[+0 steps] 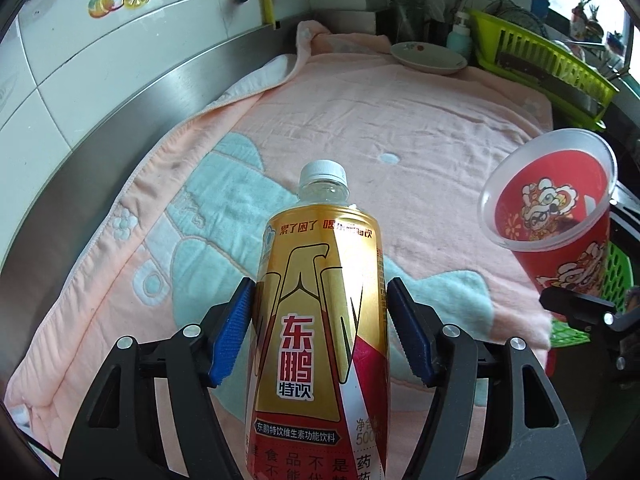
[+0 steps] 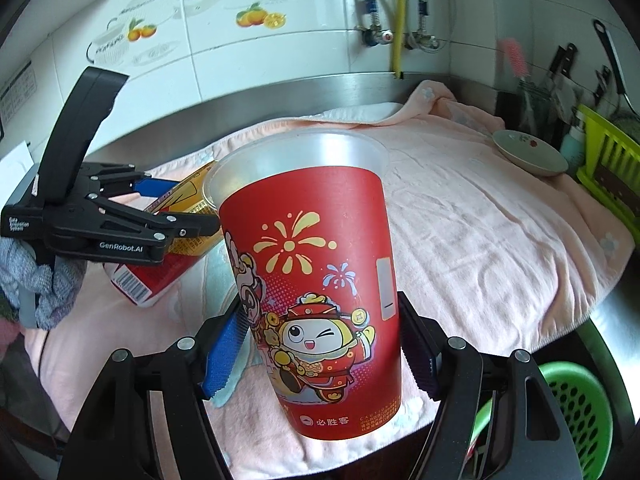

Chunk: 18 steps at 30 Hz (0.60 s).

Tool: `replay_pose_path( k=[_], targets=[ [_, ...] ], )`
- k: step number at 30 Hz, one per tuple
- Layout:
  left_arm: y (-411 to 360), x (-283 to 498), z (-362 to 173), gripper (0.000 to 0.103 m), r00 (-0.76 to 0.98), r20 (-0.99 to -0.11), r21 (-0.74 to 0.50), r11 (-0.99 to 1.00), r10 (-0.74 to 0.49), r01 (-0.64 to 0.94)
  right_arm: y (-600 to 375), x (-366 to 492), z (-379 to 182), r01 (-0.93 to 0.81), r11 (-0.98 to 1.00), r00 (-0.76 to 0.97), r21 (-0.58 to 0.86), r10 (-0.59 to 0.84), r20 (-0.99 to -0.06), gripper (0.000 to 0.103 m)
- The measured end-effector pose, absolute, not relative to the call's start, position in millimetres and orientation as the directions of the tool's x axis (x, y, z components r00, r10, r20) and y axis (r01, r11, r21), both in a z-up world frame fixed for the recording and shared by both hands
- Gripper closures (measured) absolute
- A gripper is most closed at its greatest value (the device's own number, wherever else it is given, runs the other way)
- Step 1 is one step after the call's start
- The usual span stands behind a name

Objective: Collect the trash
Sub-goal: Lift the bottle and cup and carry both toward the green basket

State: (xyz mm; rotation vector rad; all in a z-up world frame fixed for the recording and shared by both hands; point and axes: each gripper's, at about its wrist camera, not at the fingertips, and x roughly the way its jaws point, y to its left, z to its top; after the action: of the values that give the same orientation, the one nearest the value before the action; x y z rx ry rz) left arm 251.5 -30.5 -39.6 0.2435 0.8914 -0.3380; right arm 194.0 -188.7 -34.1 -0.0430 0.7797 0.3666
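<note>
A: Both hands are loaded. The left gripper (image 1: 320,332) has its jaws clamped on the gold drink bottle (image 1: 320,312), blue pads pressed to both sides of the label, white cap pointing away to the centre of the frame.

B: And the right gripper (image 2: 322,352)?

A: Jaws clamped on the red paper cup (image 2: 316,292), low on its body, so the clear open rim tips away from the camera. From the left wrist view the cup sits at the right edge, tilted, mouth towards us.

B: Are they off the desk?

A: I'd say so. Both hang over the pink towel (image 1: 400,120) that covers the desk, neither resting on it. In the right wrist view the bottle lies slanted at left centre, barcode end low.

B: Where does the trash go?

A: My guess is the green basket (image 2: 580,404), lower right of the right wrist view, below the desk edge. The cup is nearer to it.

B: Anything else?

A: A small dish (image 2: 528,152) sits at the far right, untouched.
</note>
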Motion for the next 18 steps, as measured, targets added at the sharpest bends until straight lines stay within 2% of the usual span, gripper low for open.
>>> replay_pose_path(
  k=[18],
  targets=[
    [-87,191,-18,0.037,0.586,-0.738,-0.009,0.872,-0.336,0.49,-259,112,-29,-0.106,0.984,0.735,0.144,0.175,-0.655,0.034]
  ],
)
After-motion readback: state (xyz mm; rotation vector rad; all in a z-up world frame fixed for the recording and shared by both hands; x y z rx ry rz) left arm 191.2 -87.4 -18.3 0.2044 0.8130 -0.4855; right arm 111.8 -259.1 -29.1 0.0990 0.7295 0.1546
